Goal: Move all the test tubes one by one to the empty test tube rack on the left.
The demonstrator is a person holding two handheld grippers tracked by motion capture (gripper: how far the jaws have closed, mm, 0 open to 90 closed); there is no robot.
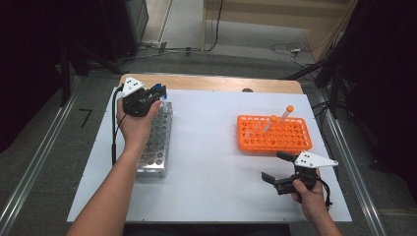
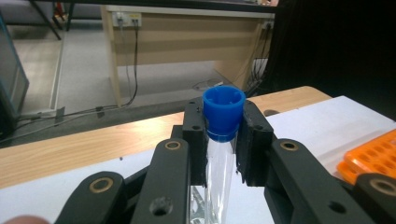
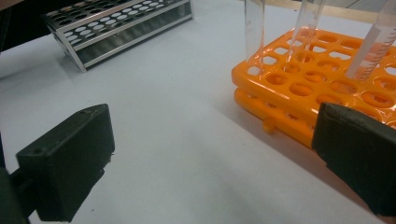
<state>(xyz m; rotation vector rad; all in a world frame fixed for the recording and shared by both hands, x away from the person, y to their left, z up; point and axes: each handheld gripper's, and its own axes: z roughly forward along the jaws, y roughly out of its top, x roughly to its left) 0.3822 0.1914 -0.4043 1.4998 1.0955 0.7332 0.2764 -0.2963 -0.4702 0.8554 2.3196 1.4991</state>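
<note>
Right tool (image 1: 275, 169) near counter's front edge, jaws spread wide, nothing between them, just before orange plastic tube rack (image 1: 273, 133). Left tool (image 2: 223, 140) farther back, clamped on clear blue-capped tube (image 2: 223, 123), above far end of metal tube rack (image 1: 156, 142).

Wooden desk (image 2: 187, 35) w/ cables (image 1: 290, 48) on floor beyond table.

Blue-capped clear tube (image 2: 223, 140), orange rack (image 1: 274, 133), silver rack (image 1: 156, 142).

Tongs (image 2: 223, 140) clamped on blue-capped clear tube (image 2: 223, 112), apparently upright; orange rack (image 2: 373, 158) at right.
</note>
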